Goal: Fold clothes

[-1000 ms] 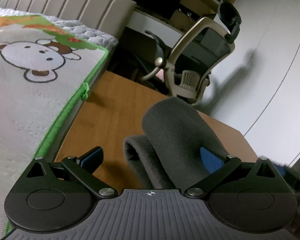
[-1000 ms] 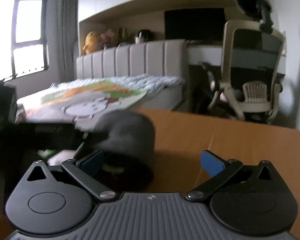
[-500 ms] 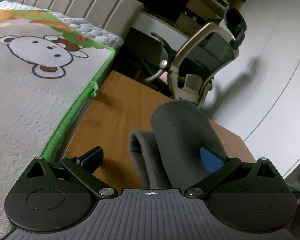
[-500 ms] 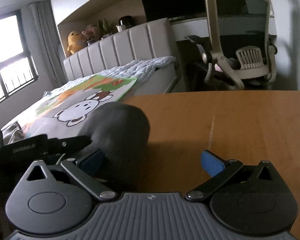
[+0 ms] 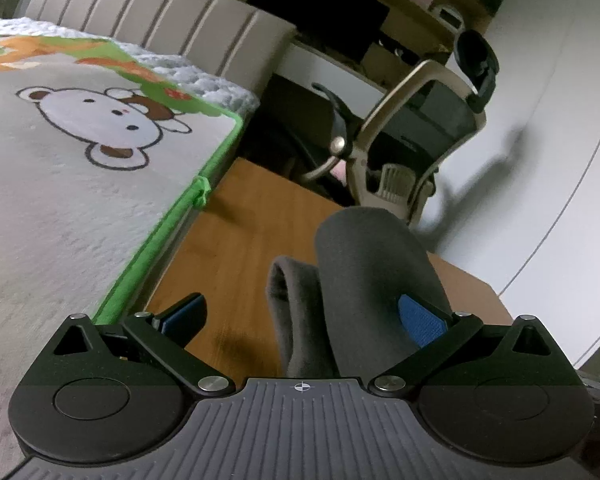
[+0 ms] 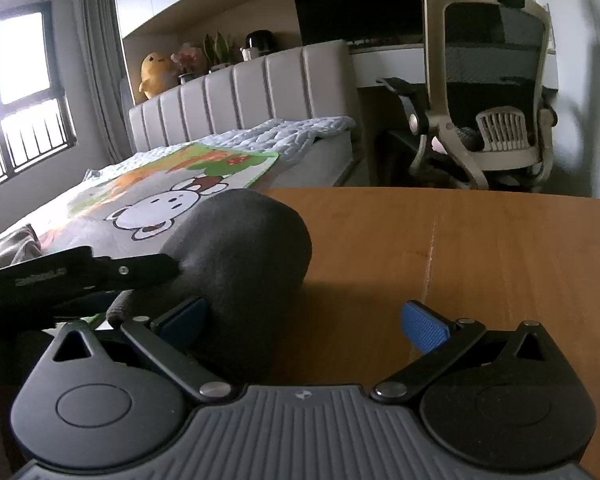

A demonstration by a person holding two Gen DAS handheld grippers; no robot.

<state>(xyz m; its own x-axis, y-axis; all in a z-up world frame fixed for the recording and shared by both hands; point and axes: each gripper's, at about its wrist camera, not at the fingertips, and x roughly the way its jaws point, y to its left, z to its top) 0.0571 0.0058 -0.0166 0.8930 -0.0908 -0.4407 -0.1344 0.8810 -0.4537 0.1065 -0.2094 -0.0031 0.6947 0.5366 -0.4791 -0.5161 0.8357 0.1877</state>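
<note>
A dark grey folded garment (image 5: 364, 280) lies bunched on the wooden table (image 5: 236, 240), its rounded fold facing away from me. My left gripper (image 5: 302, 316) is open around it; the cloth rests against the right blue pad (image 5: 420, 316) and stands clear of the left one. In the right wrist view the same garment (image 6: 240, 248) sits at the left, touching the left pad (image 6: 184, 316) of my open right gripper (image 6: 304, 322). The left gripper's black body (image 6: 80, 276) reaches in from the left onto the cloth.
A bed with a bear-print blanket (image 5: 80, 160) edged in green butts against the table's left side. An office chair (image 6: 496, 92) stands beyond the table's far edge, a white wall to its right. Bare tabletop (image 6: 500, 260) stretches to the right of the garment.
The right gripper has swung and settled, its view now sharp and lower to the table. The left gripper has shifted slightly. The garment stays in place and both grippers remain open.
</note>
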